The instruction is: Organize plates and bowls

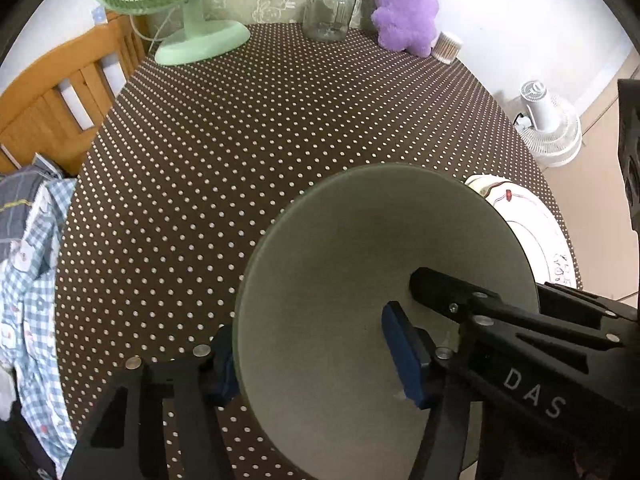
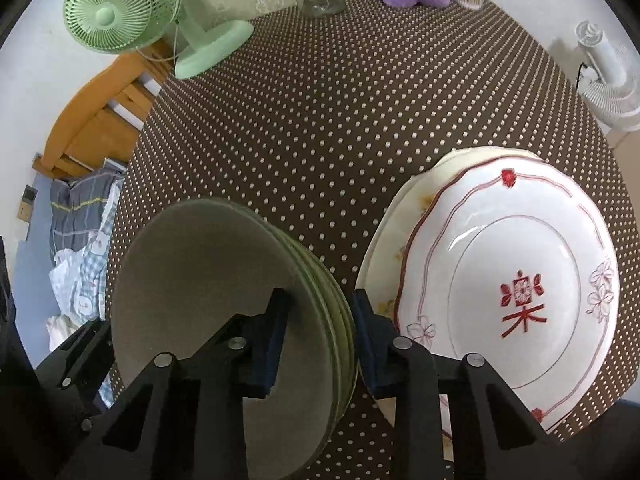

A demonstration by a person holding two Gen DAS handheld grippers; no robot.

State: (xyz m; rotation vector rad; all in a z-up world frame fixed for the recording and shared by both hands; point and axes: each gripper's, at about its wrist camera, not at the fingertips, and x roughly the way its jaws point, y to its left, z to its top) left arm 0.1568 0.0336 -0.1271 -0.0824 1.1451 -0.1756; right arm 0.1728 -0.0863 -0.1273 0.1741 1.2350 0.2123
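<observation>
A stack of grey-green plates (image 2: 208,296) sits on the brown dotted tablecloth (image 1: 240,160) near the front edge. My right gripper (image 2: 320,296) is shut on the stack's right rim, with one blue pad on the top plate and the other against the outer edge. My left gripper (image 1: 308,328) is open and straddles the left rim of the green plates (image 1: 360,240). Its pads stand wide apart, one outside the rim and one over the dish. A finger (image 1: 440,288) of the right gripper shows on the far rim. To the right lies a white plate with red decoration (image 2: 512,280) on a cream plate (image 2: 404,216).
Along the table's back edge stand a green fan (image 1: 168,4), a glass jar (image 1: 330,8), a purple plush toy (image 1: 404,8) and a tub of cotton swabs (image 1: 448,46). A wooden chair (image 1: 60,92) with checked clothing (image 1: 32,260) is at the left. A white fan (image 1: 548,128) stands on the floor.
</observation>
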